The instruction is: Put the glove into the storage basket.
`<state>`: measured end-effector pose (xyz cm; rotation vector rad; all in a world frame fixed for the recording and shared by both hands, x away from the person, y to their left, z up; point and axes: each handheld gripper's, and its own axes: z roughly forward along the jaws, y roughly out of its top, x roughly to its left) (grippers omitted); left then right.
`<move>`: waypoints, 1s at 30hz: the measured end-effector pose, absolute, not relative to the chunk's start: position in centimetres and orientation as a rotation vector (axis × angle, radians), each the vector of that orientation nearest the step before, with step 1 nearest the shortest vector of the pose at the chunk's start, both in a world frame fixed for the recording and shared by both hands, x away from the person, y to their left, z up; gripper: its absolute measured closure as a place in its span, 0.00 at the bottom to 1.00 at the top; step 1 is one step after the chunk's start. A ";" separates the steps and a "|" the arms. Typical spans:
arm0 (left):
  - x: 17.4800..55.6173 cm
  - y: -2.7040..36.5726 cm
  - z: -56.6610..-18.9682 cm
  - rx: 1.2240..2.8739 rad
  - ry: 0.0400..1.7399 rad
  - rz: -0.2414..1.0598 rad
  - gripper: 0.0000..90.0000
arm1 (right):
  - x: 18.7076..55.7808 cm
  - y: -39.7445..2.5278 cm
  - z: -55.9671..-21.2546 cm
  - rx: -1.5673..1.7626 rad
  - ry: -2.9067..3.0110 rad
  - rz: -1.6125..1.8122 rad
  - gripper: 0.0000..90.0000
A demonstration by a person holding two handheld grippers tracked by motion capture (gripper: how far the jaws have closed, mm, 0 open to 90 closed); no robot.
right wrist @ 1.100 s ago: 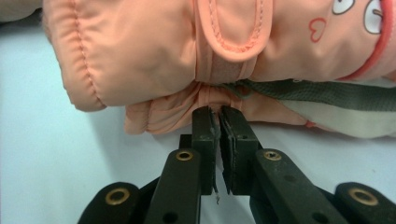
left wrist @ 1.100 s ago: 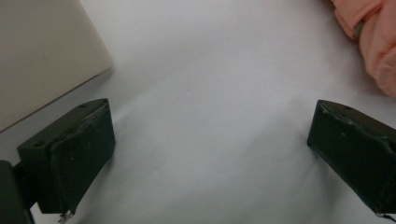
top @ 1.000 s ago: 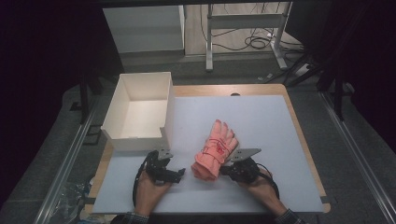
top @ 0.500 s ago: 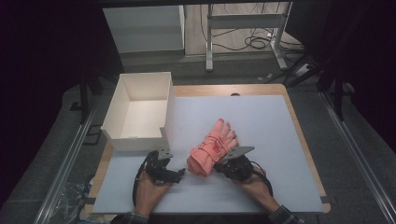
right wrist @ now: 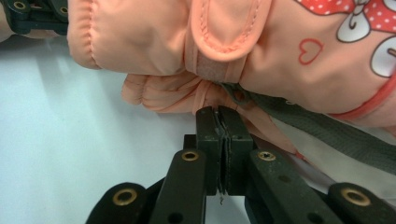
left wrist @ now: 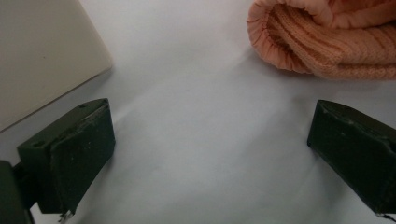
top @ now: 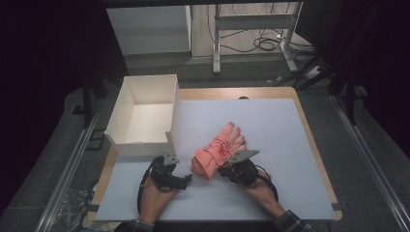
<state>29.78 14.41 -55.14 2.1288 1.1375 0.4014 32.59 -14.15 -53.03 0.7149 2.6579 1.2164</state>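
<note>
My right gripper (right wrist: pixel 218 112) was clamped shut, apparently pinching the pink glove (top: pixel 220 149) near the surface's front edge. That thin hold could slip. My left gripper (left wrist: pixel 205 140) gaped wide, empty, beside the cuff.

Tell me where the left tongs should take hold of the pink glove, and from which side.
Grip the glove by its ribbed knit cuff, coming in from the box side, low along the table. The cuff is the end nearest the open left tongs, and its thick rolled rim looks soft enough to pinch. The right tongs are shut at the glove's other side.
</note>
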 end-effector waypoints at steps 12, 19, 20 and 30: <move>29.9 14.4 -55.1 2.133 1.142 0.393 0.01 | 31.9 -16.1 -51.9 0.712 2.605 1.210 0.89; 29.9 14.4 -55.1 2.134 1.138 0.394 0.01 | 32.0 -18.9 -51.9 0.783 2.546 1.182 0.81; 29.9 14.4 -55.1 2.134 1.138 0.394 0.01 | 32.0 -19.4 -51.9 0.795 2.533 1.171 0.79; 29.9 14.4 -55.1 2.130 1.135 0.395 0.01 | 32.4 -23.3 -52.2 0.894 2.444 1.094 0.51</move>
